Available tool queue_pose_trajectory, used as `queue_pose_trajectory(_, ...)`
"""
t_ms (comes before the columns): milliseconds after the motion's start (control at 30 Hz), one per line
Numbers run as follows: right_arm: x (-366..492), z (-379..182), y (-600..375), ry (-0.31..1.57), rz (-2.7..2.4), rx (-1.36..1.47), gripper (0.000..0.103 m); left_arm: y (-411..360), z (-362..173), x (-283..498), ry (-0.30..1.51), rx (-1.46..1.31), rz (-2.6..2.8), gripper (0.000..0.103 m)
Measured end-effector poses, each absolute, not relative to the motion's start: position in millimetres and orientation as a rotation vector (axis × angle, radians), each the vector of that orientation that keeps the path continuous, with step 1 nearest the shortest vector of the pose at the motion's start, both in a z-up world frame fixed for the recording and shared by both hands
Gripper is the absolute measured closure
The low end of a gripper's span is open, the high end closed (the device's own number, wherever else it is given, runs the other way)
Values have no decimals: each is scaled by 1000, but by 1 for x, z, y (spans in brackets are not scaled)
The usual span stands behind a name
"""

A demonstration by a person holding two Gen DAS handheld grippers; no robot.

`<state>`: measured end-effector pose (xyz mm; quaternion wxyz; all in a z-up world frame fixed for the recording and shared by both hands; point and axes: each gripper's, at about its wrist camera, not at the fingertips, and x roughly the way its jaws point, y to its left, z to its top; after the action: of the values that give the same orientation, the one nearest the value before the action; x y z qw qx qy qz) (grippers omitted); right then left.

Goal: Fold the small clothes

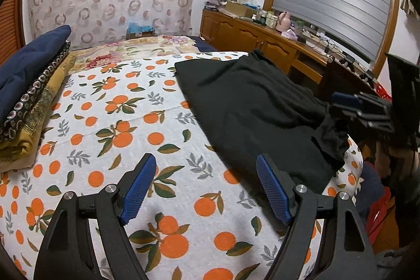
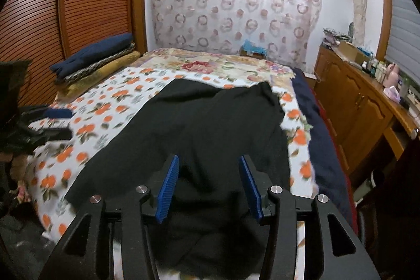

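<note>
A black garment (image 1: 249, 106) lies rumpled on the orange-print sheet (image 1: 126, 122) of the bed, toward its right side. My left gripper (image 1: 204, 169) is open and empty, hovering over the sheet just left of the garment's near edge. My right gripper (image 2: 208, 169) is open, with the near end of the black garment (image 2: 210, 127) lying between and under its fingers; I cannot tell if they touch it. The right gripper also shows in the left wrist view (image 1: 341, 102) at the garment's right edge. The left gripper shows blurred at the left of the right wrist view (image 2: 59, 121).
A stack of folded cloths (image 1: 29, 85) with a navy one on top sits at the bed's left side by a wooden louvred wardrobe (image 2: 78, 4). A floral bedcover (image 2: 223, 64) lies beyond. A cluttered wooden sideboard (image 1: 262, 36) runs along the right under a shuttered window.
</note>
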<state>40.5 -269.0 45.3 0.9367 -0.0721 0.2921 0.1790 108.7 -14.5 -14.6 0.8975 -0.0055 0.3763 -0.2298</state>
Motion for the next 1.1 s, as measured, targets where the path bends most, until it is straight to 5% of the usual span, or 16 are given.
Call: queue_pose_trajectory(1100, 49, 35, -262, 680, 400, -161, 54, -51, -28, 98, 833, 36, -541, 23)
